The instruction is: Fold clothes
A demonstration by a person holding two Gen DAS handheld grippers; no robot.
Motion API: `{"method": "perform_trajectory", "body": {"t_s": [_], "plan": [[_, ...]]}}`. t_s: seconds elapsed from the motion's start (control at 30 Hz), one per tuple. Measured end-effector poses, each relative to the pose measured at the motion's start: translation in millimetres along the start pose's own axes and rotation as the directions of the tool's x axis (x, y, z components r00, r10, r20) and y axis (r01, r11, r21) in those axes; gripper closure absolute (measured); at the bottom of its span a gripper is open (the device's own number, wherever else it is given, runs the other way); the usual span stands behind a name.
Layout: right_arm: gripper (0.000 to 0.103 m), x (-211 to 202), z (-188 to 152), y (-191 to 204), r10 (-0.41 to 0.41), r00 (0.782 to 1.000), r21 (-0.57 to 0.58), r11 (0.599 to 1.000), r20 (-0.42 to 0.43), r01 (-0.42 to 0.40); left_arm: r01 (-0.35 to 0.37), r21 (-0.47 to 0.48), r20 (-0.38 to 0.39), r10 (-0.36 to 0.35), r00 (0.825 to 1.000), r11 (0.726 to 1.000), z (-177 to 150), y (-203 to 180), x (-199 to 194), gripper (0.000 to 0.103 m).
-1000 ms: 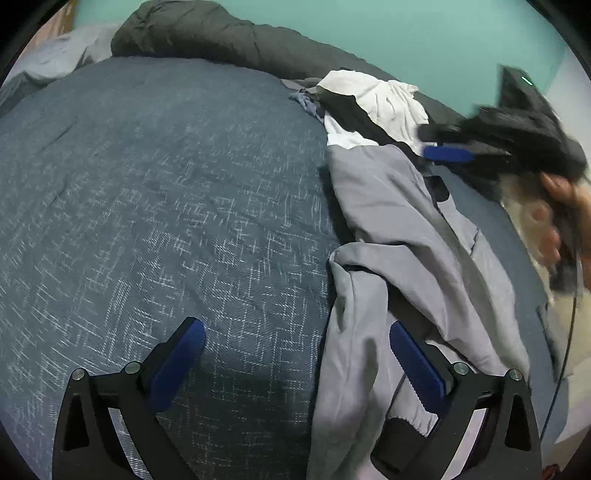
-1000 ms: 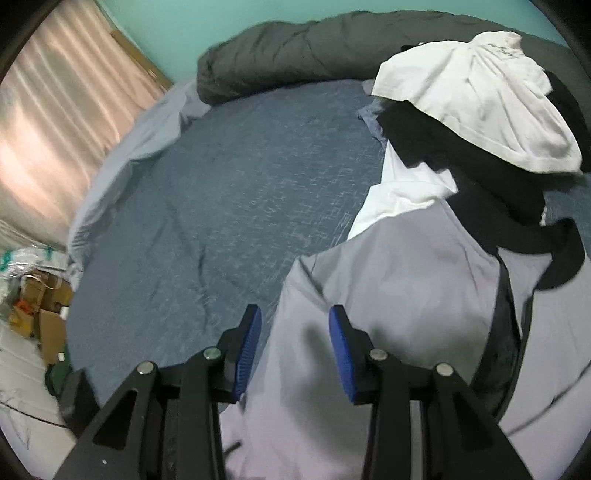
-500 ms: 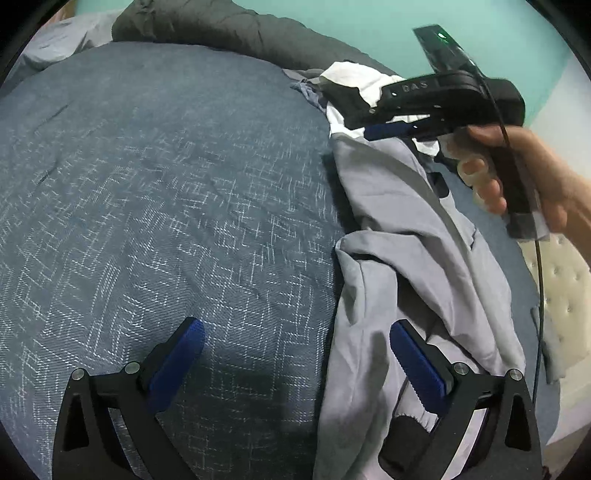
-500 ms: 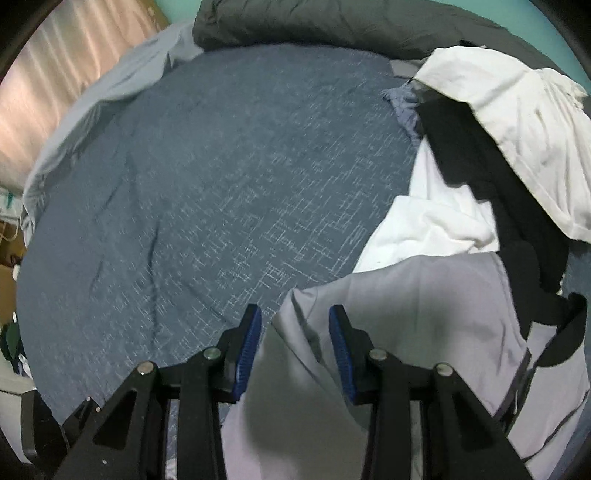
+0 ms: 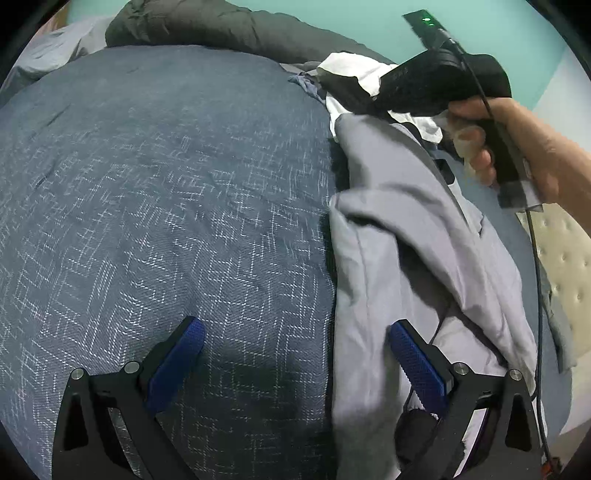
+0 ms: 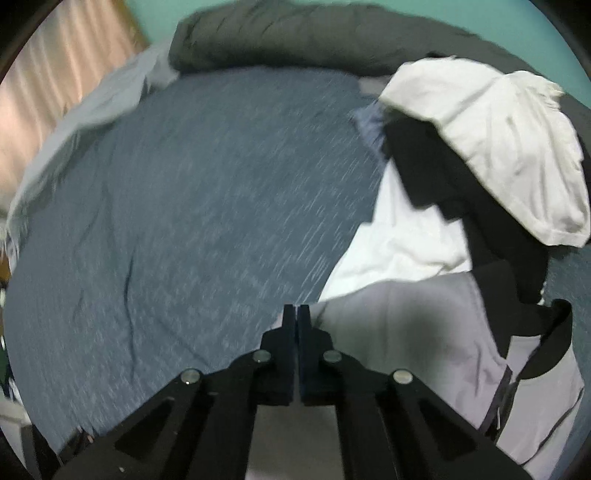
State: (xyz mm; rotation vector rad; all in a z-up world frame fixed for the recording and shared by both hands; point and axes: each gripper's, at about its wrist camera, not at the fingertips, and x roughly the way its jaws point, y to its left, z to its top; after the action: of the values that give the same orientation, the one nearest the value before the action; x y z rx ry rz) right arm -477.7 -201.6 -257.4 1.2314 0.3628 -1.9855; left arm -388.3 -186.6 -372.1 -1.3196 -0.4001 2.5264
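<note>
A light grey garment [image 5: 406, 221] lies crumpled along the right side of the bed; its black collar trim [image 6: 546, 350] shows in the right wrist view. My left gripper [image 5: 295, 328] hovers open over the garment's near left edge, left finger above bare cover, right finger above grey cloth. My right gripper [image 6: 297, 310] is closing, its jaws now together on the far left corner of the grey garment [image 6: 406, 332]. In the left wrist view a hand [image 5: 524, 147] holds that right gripper [image 5: 375, 105] at the garment's far end, its tips hidden in cloth.
A heap of white cloth [image 6: 498, 147] and black cloth [image 6: 443, 177] lies just beyond the grey garment. The blue flecked bed cover [image 5: 147, 184] stretches to the left. A rolled dark grey duvet [image 5: 221, 26] lines the far edge by the teal wall. A cable [image 5: 535, 277] hangs at the right.
The right gripper moved toward the grey garment's far left corner and dipped, then its jaws shut there. The left gripper stayed open in about the same place.
</note>
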Motion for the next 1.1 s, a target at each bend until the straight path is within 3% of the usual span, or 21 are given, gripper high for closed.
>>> {"method": "perform_trajectory", "body": {"t_s": [0.07,0.27,0.5,0.53,0.57,0.63,0.7,0.77,0.87,0.97,1.1], "plan": [[0.103,-2,1,-6,0.013,1.0,0.038,0.999,0.021,-0.013,0.003,-0.005,0.001,-0.003,1.0,1.0,0,1,0,0.001],[0.102,16,-5,-10,-0.007,0.999,0.018,1.0,-0.043,0.008,0.0,-0.003,0.003,0.0,1.0,1.0,0,-2,0,0.001],[0.102,13,-1,-26,0.038,0.999,0.122,0.992,-0.021,-0.035,0.011,-0.014,0.005,-0.011,1.0,1.0,2,-2,0,0.001],[0.102,13,1,-27,0.047,0.999,0.135,0.99,-0.02,-0.043,0.012,-0.014,0.006,-0.012,1.0,1.0,1,15,-9,0.0],[0.1,14,3,-26,0.054,0.998,0.137,0.989,-0.022,-0.05,0.013,-0.015,0.006,-0.013,1.0,1.0,0,32,-17,0.0],[0.093,18,6,-14,0.057,0.998,0.097,0.994,-0.037,-0.054,0.011,-0.013,0.006,-0.011,1.0,1.0,3,28,-13,0.001],[0.079,23,7,-3,0.036,0.997,0.049,0.998,-0.065,-0.033,0.009,-0.011,0.006,-0.009,1.0,1.0,4,24,-11,0.0],[0.076,32,8,5,0.014,0.994,0.019,1.0,-0.109,-0.012,0.005,-0.012,0.006,-0.005,1.0,1.0,10,16,-1,0.0],[0.077,42,8,12,-0.02,0.991,-0.012,1.0,-0.132,0.018,0.005,-0.012,0.005,-0.005,1.0,1.0,9,6,4,0.001],[0.096,50,3,15,-0.055,0.985,-0.049,0.998,-0.166,0.048,0.009,-0.008,0.003,-0.009,1.0,1.0,3,6,2,0.0],[0.102,39,3,0,-0.008,0.996,0.032,0.999,-0.087,0.011,0.007,-0.006,0.004,-0.007,1.0,1.0,4,7,3,0.001]]}}
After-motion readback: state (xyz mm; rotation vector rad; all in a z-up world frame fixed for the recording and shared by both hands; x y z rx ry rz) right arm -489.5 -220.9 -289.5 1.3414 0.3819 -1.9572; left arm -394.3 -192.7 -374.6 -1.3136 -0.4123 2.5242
